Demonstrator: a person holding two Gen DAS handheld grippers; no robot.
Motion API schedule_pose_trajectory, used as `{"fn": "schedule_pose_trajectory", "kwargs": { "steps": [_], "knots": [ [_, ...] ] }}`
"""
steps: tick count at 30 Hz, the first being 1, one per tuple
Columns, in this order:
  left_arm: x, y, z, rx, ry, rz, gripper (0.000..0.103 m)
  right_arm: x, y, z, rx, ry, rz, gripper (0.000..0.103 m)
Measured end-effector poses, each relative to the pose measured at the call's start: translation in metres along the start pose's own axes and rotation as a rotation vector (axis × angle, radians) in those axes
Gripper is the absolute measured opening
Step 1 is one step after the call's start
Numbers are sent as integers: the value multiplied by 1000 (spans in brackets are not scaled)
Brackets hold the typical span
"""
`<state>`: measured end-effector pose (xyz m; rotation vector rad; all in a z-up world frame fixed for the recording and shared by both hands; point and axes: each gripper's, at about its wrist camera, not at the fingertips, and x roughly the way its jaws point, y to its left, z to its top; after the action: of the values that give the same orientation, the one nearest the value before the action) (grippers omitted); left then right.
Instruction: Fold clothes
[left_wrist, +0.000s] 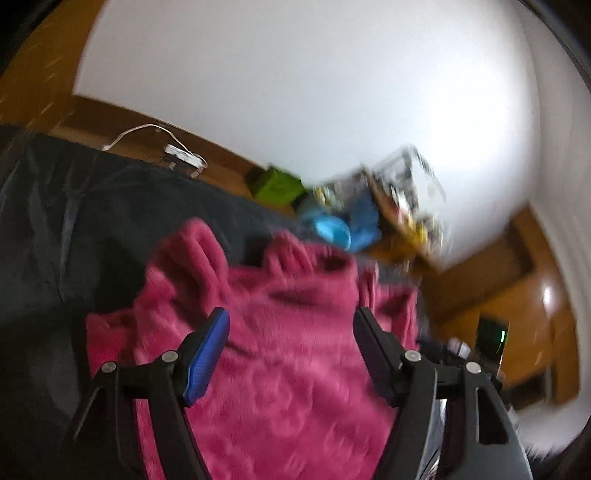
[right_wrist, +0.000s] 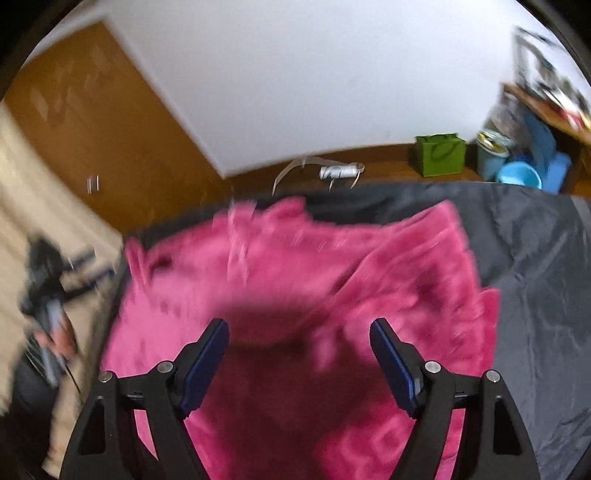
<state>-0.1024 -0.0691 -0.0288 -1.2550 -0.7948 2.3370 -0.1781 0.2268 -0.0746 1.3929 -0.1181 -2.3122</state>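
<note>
Garment: pink fleece garment (right_wrist: 295, 280) lies rumpled on the dark sheet (right_wrist: 535, 258), under both our tongs.
Handling: we judge it soft, light, floppy and plush; thick pile should grip well.
Hold: we would pinch an outer edge or corner, not the bunched middle.
Left gripper (left_wrist: 291, 354): spread wide, nothing between its fingers.
Right gripper (right_wrist: 299, 363): spread wide, holding nothing.
Blur: folds and hems unclear.
</note>
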Motion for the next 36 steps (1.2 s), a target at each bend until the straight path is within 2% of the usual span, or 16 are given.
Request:
{"fn": "schedule_pose_trajectory", "kwargs": {
  "steps": [4, 7, 12, 16, 19, 21, 23, 26, 31, 33, 36],
  "knots": [
    [14, -6, -15, 96, 130, 19, 73, 28, 24, -14, -116, 88, -38, 80],
    [33, -8, -27, 183, 199, 70, 73, 47, 34, -15, -158, 125, -61, 80],
    [60, -9, -18, 269, 194, 219, 73, 69, 34, 0, -168, 134, -90, 81],
    [59, -7, 5, 216, 119, 241, 73, 72, 27, 22, -140, 83, -113, 80],
    [46, 3, 26, 100, 27, 225, 73, 73, 21, 39, -102, 27, -145, 81],
    [38, 14, 36, -9, -30, 193, 73, 71, 13, 49, -47, -17, -138, 80],
    [37, 24, 39, -78, -65, 185, 73, 70, 5, 57, 12, -53, -126, 80],
    [38, 34, 36, -108, -78, 214, 73, 74, -4, 60, 50, -67, -132, 80],
    [39, 34, 32, -114, -66, 226, 73, 90, -5, 59, 56, -24, -148, 80],
    [37, 28, 31, -102, -67, 226, 73, 82, -6, 57, 40, -33, -185, 80],
    [33, 19, 30, -85, -68, 226, 75, 52, -11, 56, 27, -106, -258, 80]
  ]
}}
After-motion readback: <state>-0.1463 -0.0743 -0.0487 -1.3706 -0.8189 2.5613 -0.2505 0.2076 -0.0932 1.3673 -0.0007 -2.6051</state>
